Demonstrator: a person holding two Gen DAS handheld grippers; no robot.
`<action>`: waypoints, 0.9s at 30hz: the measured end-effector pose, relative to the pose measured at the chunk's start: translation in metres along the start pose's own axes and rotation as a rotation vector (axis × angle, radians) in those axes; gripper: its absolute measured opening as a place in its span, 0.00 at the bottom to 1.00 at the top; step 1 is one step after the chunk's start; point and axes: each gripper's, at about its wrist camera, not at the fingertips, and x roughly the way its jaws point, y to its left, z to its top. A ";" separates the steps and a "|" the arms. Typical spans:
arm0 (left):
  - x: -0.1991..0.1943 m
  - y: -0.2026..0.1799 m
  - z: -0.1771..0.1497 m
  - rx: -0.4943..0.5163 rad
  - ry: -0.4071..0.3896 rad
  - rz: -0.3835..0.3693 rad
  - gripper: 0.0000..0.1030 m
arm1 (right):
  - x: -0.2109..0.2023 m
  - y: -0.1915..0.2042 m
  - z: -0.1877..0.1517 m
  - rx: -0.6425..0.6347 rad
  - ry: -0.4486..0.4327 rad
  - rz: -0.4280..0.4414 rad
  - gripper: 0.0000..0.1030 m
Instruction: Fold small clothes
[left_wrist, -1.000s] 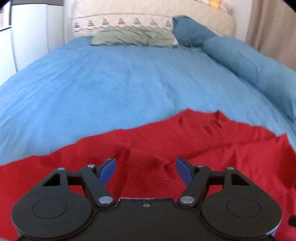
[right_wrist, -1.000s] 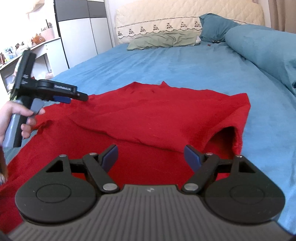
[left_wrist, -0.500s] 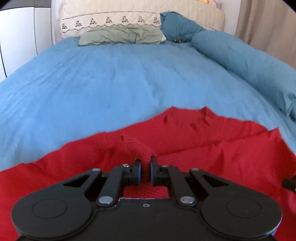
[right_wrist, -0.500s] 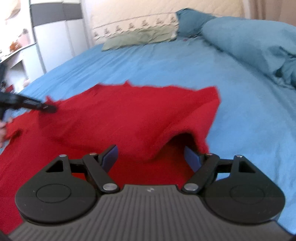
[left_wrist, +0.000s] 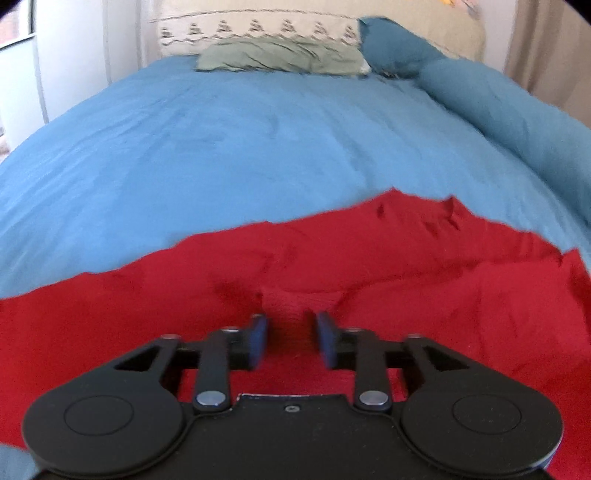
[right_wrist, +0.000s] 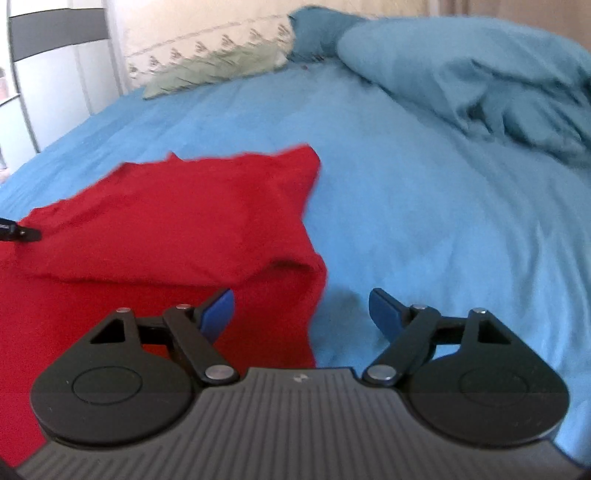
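A red knit garment (left_wrist: 369, 266) lies spread on the blue bed sheet (left_wrist: 258, 140). My left gripper (left_wrist: 291, 334) hangs low over it, jaws a small gap apart, with a raised ribbed fold of red cloth (left_wrist: 295, 299) between the tips; nothing is pinched. In the right wrist view the garment (right_wrist: 177, 221) fills the left side, its top layer folded over. My right gripper (right_wrist: 303, 310) is open and empty over the garment's right edge, one finger above red cloth, the other above the sheet. The left gripper's tip (right_wrist: 22, 233) shows at the far left.
A green pillow (left_wrist: 280, 55) and a patterned cream headboard (left_wrist: 258, 27) are at the far end. A bunched blue duvet (right_wrist: 480, 85) runs along the right side. A white wardrobe (right_wrist: 55, 74) stands on the left.
My left gripper shut on the ribbed fold half a second ago and has now parted again, letting the fold go. My right gripper swung right to the garment's right edge.
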 end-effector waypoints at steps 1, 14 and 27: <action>-0.005 0.004 0.000 -0.009 -0.010 0.002 0.59 | -0.004 0.003 0.004 -0.003 -0.014 0.027 0.93; 0.001 -0.004 -0.015 0.091 0.054 -0.092 0.52 | 0.006 0.060 0.028 -0.043 -0.063 0.177 0.93; -0.030 -0.027 -0.017 0.298 0.151 0.223 0.43 | -0.002 0.061 0.028 -0.075 -0.071 0.180 0.93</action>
